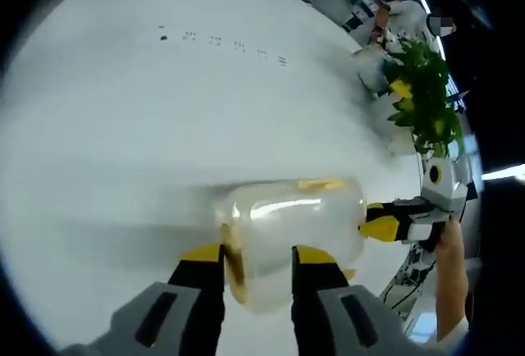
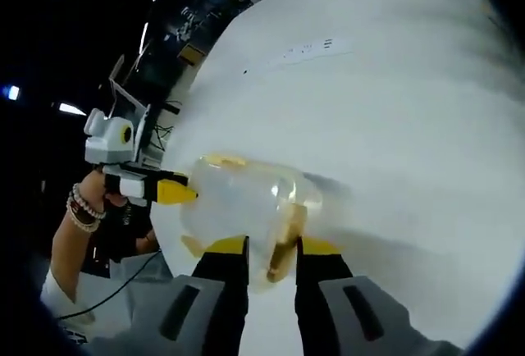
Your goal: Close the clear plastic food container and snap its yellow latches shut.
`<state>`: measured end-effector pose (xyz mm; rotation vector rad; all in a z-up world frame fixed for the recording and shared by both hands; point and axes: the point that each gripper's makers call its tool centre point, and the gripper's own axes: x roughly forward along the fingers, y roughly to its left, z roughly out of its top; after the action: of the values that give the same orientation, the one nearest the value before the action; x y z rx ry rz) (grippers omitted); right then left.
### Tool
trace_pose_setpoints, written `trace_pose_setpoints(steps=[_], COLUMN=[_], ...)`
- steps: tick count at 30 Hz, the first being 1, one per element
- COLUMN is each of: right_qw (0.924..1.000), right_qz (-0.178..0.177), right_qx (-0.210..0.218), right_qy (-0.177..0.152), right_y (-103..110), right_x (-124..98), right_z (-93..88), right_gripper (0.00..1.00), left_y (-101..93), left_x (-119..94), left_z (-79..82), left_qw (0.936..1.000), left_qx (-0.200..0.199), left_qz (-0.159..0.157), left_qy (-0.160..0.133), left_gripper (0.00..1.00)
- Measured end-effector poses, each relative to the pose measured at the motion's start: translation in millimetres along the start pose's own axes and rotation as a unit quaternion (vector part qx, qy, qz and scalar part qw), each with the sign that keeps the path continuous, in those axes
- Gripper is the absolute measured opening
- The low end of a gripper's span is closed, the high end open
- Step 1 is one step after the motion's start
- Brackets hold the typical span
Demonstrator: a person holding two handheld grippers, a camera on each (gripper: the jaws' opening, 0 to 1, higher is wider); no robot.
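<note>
The yellow-tipped black fingers (image 1: 203, 267) of the left gripper (image 1: 257, 259) stand a little apart, pinching one end of the clear rounded plastic food container (image 1: 287, 229) at its yellow latch (image 1: 234, 270). In the right gripper view, the right gripper (image 2: 272, 251) holds its 2 fingers (image 2: 225, 259) the same way, pinched on the opposite end, where another yellow latch (image 2: 283, 249) sits between the tips. Each gripper appears in the other's view, touching the container's far end. The container is blurred, lying just above the round white table (image 1: 164, 110). A green leafy plant (image 1: 425, 98) stands at the table's edge.
</note>
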<state>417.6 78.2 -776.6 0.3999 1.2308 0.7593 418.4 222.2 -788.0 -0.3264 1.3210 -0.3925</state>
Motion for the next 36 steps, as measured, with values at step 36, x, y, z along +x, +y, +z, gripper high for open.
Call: trace_pose_setpoints(steps=[36], right_qw=[0.9656], right_qz=[-0.081], right_qx=[-0.213], right_qy=[-0.126], right_y=[48], right_x=[-5], right_z=[34.2], right_gripper=[0.00], left_y=[-60.9], left_x=[-42], left_z=[41.4], left_qw=[0.9263], left_qx=[0.200], left_qz=[-0.059], left_qy=[-0.314], left_gripper=[0.03])
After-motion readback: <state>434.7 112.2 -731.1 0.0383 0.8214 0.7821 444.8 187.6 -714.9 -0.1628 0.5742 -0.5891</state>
